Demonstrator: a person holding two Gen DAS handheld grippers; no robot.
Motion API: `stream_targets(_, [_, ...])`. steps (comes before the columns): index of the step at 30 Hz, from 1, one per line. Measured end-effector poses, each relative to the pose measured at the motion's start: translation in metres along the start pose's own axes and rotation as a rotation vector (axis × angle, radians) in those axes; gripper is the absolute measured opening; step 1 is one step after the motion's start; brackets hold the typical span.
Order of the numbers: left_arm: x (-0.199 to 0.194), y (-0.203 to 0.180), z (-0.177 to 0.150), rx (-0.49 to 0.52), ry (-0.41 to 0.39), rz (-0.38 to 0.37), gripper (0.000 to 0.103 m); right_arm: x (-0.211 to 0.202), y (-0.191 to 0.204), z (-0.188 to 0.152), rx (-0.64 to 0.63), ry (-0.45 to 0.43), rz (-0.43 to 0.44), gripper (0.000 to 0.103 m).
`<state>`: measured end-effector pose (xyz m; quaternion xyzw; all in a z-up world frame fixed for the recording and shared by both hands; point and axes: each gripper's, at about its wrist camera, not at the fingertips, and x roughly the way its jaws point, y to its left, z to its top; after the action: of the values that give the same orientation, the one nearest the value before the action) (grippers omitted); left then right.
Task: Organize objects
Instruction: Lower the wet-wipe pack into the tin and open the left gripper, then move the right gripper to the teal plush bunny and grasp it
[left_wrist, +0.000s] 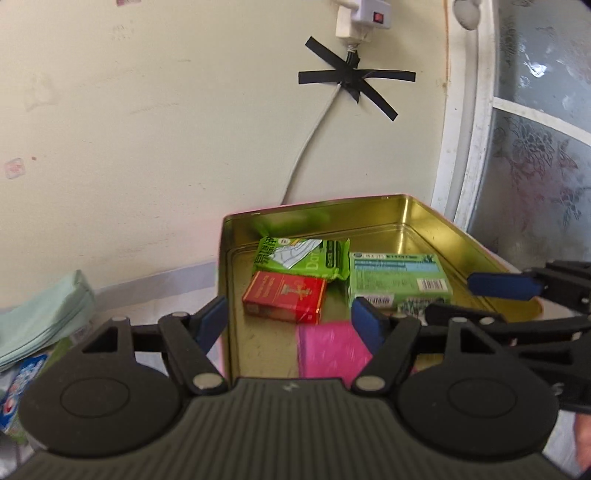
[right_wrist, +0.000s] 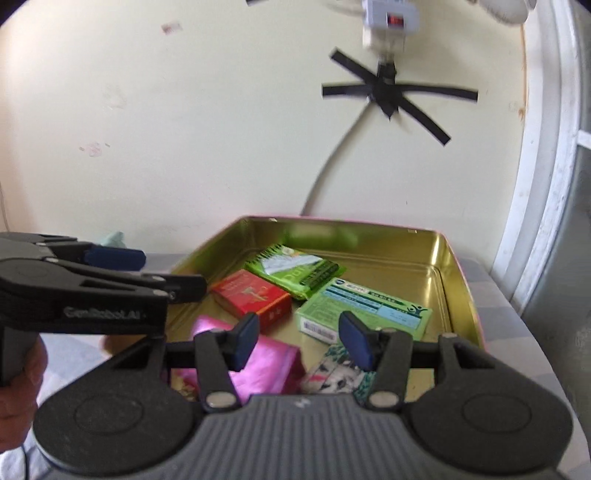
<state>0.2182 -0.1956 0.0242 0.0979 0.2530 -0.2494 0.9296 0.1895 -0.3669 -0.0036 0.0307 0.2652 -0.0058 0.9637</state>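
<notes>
An open gold tin (left_wrist: 424, 214) (right_wrist: 454, 266) holds a red box (left_wrist: 284, 297) (right_wrist: 251, 295), a green packet (left_wrist: 303, 256) (right_wrist: 295, 271), a green box (left_wrist: 399, 282) (right_wrist: 364, 312), a pink packet (left_wrist: 332, 349) (right_wrist: 266, 362) and a patterned packet (right_wrist: 340, 373). My left gripper (left_wrist: 291, 325) is open and empty, straddling the tin's near left wall above the pink packet. My right gripper (right_wrist: 301, 341) is open and empty, over the tin's near edge. Each gripper shows in the other's view, the right one (left_wrist: 517, 295) and the left one (right_wrist: 110, 273).
The tin stands on a pale checked surface against a cream wall (left_wrist: 147, 129) with a taped cable (left_wrist: 351, 79). A mint pouch (left_wrist: 44, 317) and a blue-white packet (left_wrist: 18, 391) lie left of the tin. A frosted window (left_wrist: 535, 147) stands at right.
</notes>
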Motion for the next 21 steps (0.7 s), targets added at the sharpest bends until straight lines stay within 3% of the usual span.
stream_targets(6, [-0.019,0.016,-0.038,0.003,0.023,0.056,0.075,-0.036,0.035,-0.026,0.012,-0.001,0.105,0.053])
stream_targets(17, [-0.032,0.086,-0.107,-0.046,0.091,0.194,0.075,0.001,0.114,-0.059,-0.044,0.131,0.196,0.053])
stream_targets(20, [-0.034,0.116,-0.133,-0.092,0.14,0.223,0.075,0.017,0.136,-0.064,-0.073,0.178,0.214,0.053])
stream_targets(21, [-0.035,0.128,-0.141,-0.117,0.149,0.224,0.08,0.023,0.143,-0.066,-0.085,0.199,0.225,0.053])
